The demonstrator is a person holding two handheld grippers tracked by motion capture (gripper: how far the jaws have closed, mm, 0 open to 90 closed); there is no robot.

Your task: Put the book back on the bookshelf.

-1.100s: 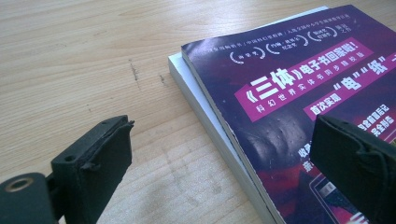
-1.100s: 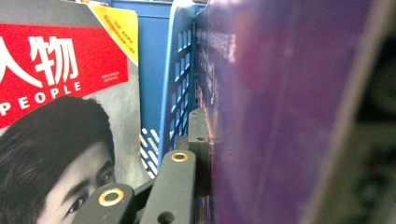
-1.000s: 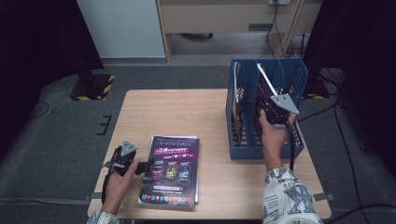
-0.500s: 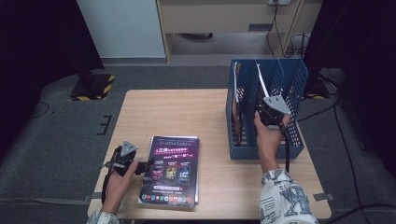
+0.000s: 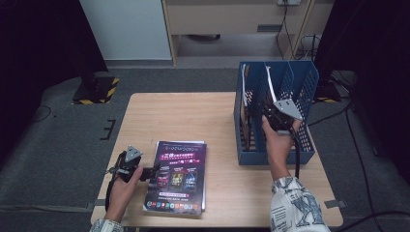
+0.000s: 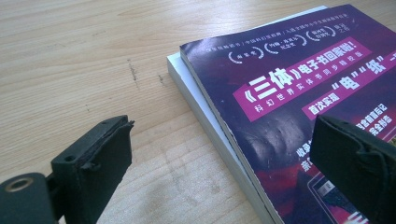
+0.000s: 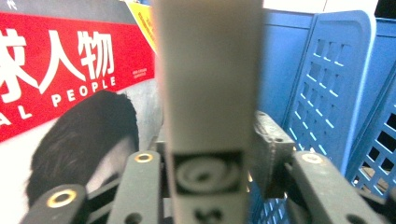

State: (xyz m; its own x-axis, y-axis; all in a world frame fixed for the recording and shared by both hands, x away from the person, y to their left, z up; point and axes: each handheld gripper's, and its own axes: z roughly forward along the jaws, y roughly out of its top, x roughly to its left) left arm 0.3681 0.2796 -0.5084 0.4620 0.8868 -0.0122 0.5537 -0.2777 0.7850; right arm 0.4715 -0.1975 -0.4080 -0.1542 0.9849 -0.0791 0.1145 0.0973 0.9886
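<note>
Right gripper [image 5: 276, 117] at the blue file rack [image 5: 300, 147]; left gripper [image 5: 145, 171] at the purple book [image 5: 180, 178].

We see the right gripper's jaws, which have just been opening, standing slack around a grey book spine [image 7: 208, 93] upright in the rack, at 3 o'clock on the table [image 5: 169, 116]; whether the pads touch it we cannot tell. A red magazine [image 7: 70, 70] stands at 9 o'clock of that spine. At 7 o'clock, the left gripper [image 6: 224, 163] has its jaws spread, one over the wood, one over the purple book, which lies on a white one [image 6: 196, 100].
</note>
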